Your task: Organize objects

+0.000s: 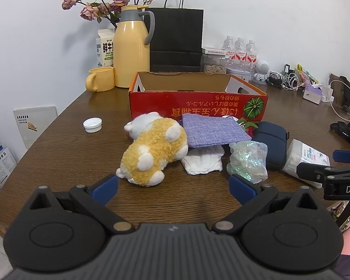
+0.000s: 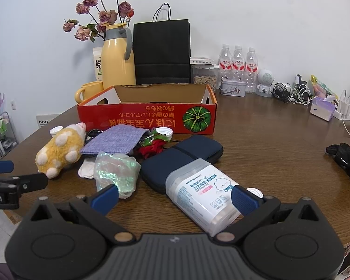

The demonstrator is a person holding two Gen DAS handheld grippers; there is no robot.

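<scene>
Two handheld grippers hover over a cluttered wooden tabletop (image 1: pixel 58 126), both with fingers spread wide and clasping nothing. The left gripper (image 1: pixel 172 184) faces a yellow-and-white plush toy (image 1: pixel 151 151) lying on its side, just in front of its blue fingertips (image 1: pixel 105 185). The right gripper (image 2: pixel 175 197) straddles a clear box of cotton buds (image 2: pixel 203 196), whose near end lies between the open fingers; whether a pad touches it cannot be told from this angle. That box rests partly on a navy zip pouch (image 2: pixel 186 154). Beside the plush lie a purple woven pouch (image 1: pixel 212 129), a folded white tissue (image 1: pixel 203 161) and a crumpled iridescent plastic bag (image 1: pixel 247 161). A red artificial rose (image 2: pixel 151 148) peeks out by the pouch. Behind them, toward the tabletop's far edge, an open red cardboard box (image 1: pixel 198 105) stands. A white bottle cap (image 1: pixel 92 124) sits alone toward the left edge. A yellow thermos jug (image 1: pixel 130 46), a yellow mug (image 1: pixel 101 79) and a black paper bag (image 1: pixel 176 39) line the wall.
</scene>
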